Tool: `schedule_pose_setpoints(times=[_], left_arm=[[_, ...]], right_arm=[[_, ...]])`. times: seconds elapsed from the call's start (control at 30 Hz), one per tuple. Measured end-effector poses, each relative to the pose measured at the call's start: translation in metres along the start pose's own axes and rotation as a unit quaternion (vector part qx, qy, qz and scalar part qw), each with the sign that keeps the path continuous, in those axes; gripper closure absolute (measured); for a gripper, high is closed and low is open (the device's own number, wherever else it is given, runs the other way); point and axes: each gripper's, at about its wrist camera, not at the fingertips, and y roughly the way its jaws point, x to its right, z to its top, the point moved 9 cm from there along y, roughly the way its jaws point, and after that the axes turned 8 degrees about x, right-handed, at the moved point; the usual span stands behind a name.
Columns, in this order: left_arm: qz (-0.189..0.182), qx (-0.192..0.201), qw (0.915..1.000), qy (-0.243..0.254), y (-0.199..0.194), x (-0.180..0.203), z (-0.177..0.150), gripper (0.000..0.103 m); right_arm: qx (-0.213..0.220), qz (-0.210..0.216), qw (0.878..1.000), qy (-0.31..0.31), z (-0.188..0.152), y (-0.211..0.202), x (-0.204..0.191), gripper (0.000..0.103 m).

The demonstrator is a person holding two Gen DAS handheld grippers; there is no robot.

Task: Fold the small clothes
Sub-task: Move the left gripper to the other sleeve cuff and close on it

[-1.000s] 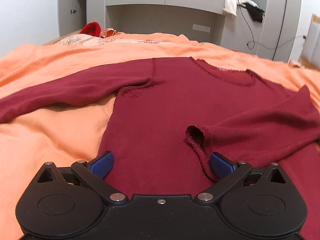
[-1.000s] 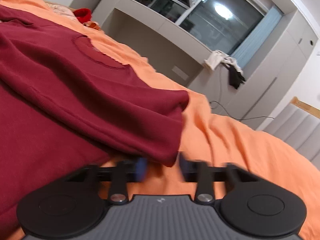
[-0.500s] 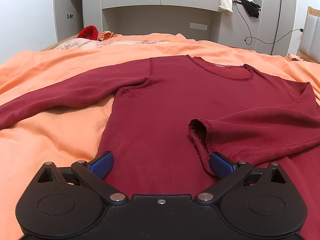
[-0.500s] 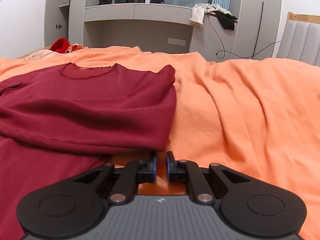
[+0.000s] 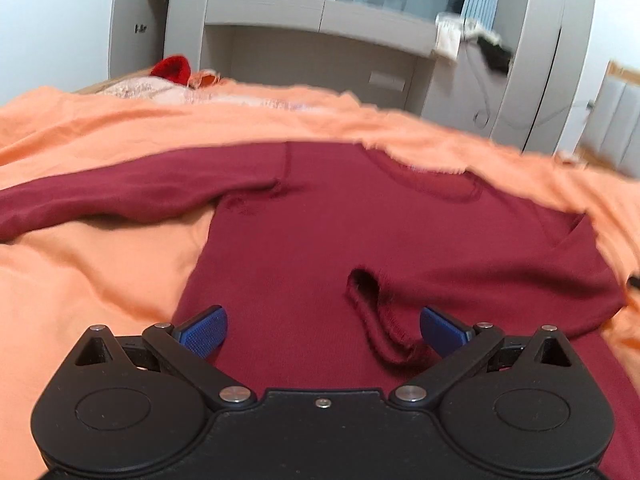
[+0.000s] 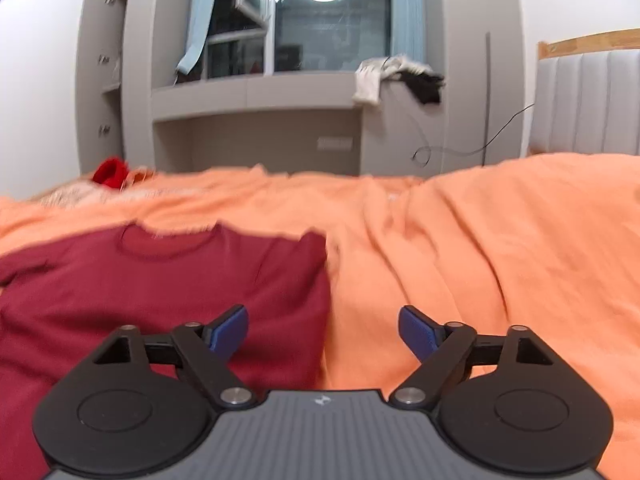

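A dark red long-sleeved knit top (image 5: 320, 240) is lying flat, front up, on an orange bed cover (image 5: 100, 272), its round neckline (image 5: 436, 184) pointing toward the far grey wall unit (image 5: 312, 40). 1 sleeve (image 5: 120, 192) is stretching out to the left in the left wrist view; the other sleeve is lying folded across the body, its open cuff (image 5: 372, 312) resting near the hem. In the right wrist view the folded side is showing as a straight edge (image 6: 324, 300) against the cover.

The knit is looking soft, light and limp, so it will probably drape and sag from any single pinch and may drag on the cover; it is in no way fragile. The outstretched sleeve's cuff or shoulder seam, judged from its lie, is offering the best hold for the matching fold.

The left hand-held gripper (image 5: 324, 326) is hovering low over the lower body of the top, tilted downward, its 2 blue pads (image 5: 204, 330) spread wide with the cuff lying between them, unpinched. The right hand-held gripper (image 6: 322, 330) is sitting level above the folded edge, its jaws opening wide, 1 pad (image 6: 228, 332) over red cloth, the other over orange cover, nothing pinched.

A small bright red item (image 6: 110, 172) is lying at the bed's far end.
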Motion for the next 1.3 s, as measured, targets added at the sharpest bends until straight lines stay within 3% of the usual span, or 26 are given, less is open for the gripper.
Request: schedule_pose_setpoints(times=[0.07,0.27,0.33,0.5,0.73,0.93,1.2,1.3], left_arm=[[0.024,-0.023,0.9991,0.026,0.007,0.0,-0.009,0.001],[0.022,-0.016,0.999,0.035,0.006,0.0,-0.01,0.001],[0.017,-0.014,0.9992,0.035,0.005,-0.001,-0.011,0.001],[0.007,-0.014,0.9993,0.034,0.004,-0.002,-0.01,0.001],[-0.005,0.009,1.0,0.0,-0.01,-0.016,0.006,0.001],[0.048,0.054,0.9954,-0.064,-0.032,-0.08,0.028,0.001],[0.127,0.072,0.9751,-0.167,-0.056,-0.206,0.02,0.001],[0.115,0.079,0.9663,-0.217,-0.058,-0.241,0.019,0.001]], right_arm=[[0.009,-0.012,1.0,0.004,0.001,0.017,-0.002,0.01],[-0.011,-0.078,0.996,-0.038,-0.016,0.071,-0.001,0.009],[-0.032,-0.099,0.995,-0.015,-0.025,0.082,0.01,0.002],[-0.035,-0.096,0.994,0.035,-0.033,0.075,0.022,0.0],[-0.014,-0.026,0.999,0.015,-0.023,0.02,-0.02,0.0],[0.014,0.075,0.997,0.017,-0.011,-0.041,-0.074,0.0],[0.007,0.157,0.988,-0.008,-0.017,-0.081,-0.133,0.0],[-0.003,0.176,0.984,-0.016,-0.024,-0.084,-0.149,0.0]])
